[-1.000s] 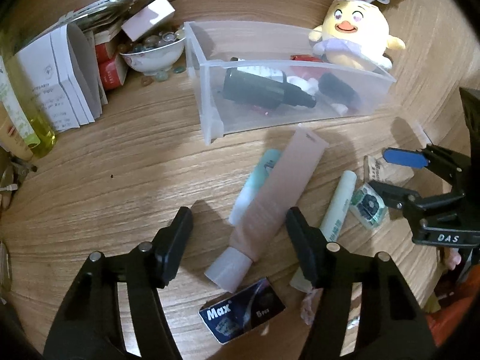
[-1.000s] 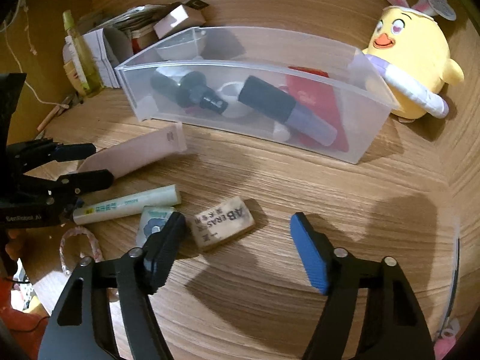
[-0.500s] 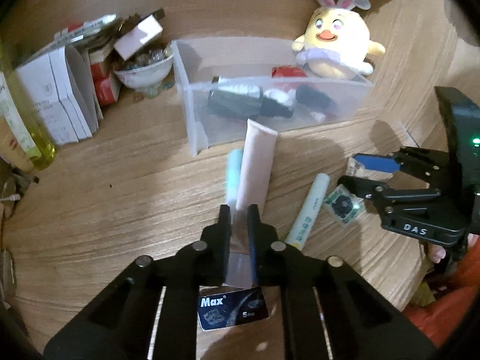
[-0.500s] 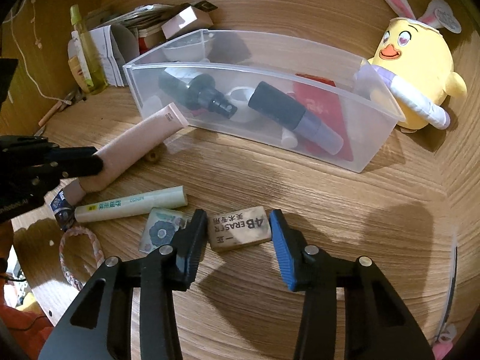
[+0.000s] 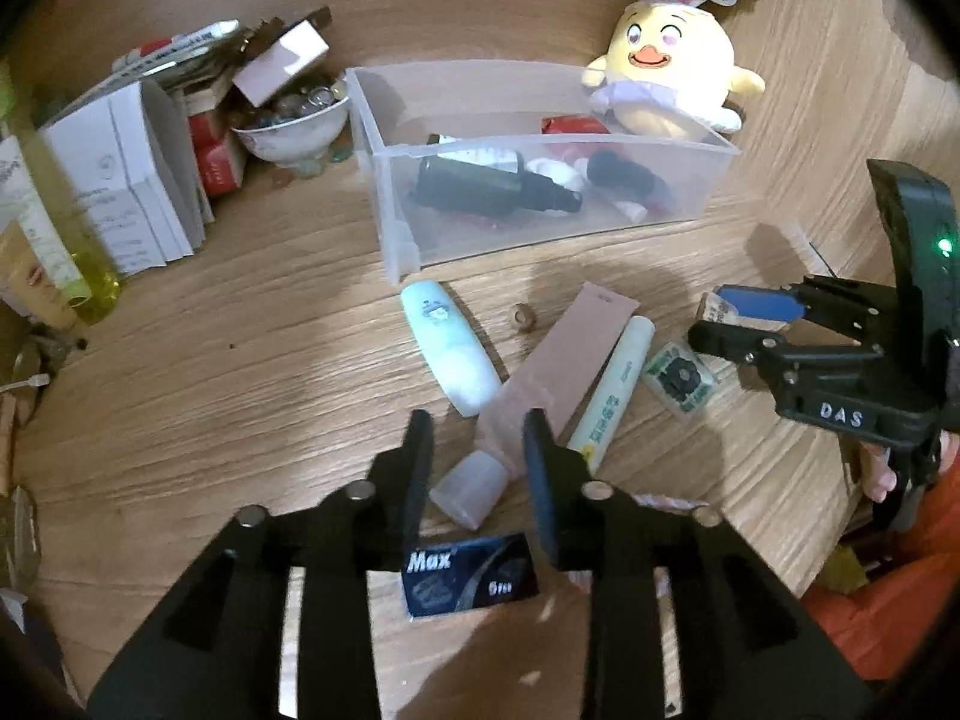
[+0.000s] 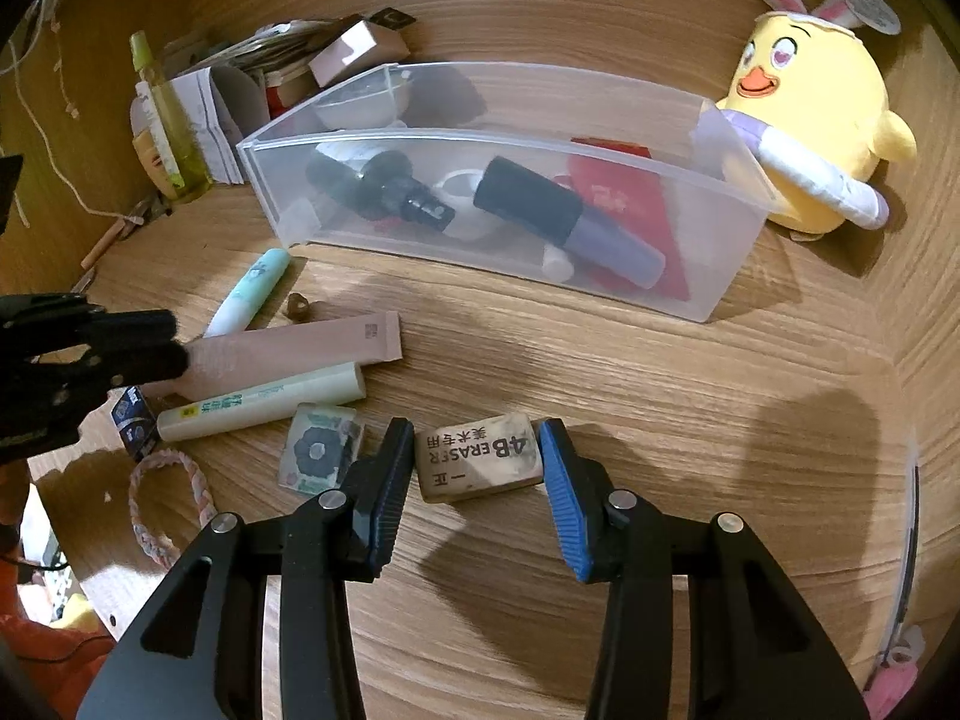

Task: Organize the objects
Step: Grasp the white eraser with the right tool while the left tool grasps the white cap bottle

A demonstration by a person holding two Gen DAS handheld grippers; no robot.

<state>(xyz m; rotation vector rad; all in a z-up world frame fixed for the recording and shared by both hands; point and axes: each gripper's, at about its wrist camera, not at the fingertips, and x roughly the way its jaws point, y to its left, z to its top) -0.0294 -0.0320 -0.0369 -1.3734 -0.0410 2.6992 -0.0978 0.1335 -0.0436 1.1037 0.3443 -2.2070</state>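
A clear plastic bin (image 5: 420, 240) (image 6: 738, 276) holds dark bottles and a red card. A pink tube (image 5: 564, 360) (image 6: 288, 354) lies on the wooden table. My left gripper (image 5: 477, 438) is open, its jaws either side of the tube's capped end, not clamping it. My right gripper (image 6: 474, 450) is open around a 4B eraser (image 6: 480, 462), its jaws close to the eraser's ends. A mint tube (image 5: 450, 354), a pale green stick (image 5: 612, 384) (image 6: 264, 408) and a small flower packet (image 5: 678, 378) (image 6: 318, 450) lie nearby.
A yellow plush chick (image 5: 666, 78) (image 6: 816, 120) sits behind the bin. A bowl (image 5: 288, 132), boxes, papers and a yellow bottle (image 5: 66, 228) crowd the back left. A dark "Max" box (image 5: 468, 570) and a braided band (image 6: 168, 504) lie near the table's edge.
My left gripper held the pink tube lifted half a second ago; it has now opened and the tube lies on the table. My right gripper has closed in around the eraser.
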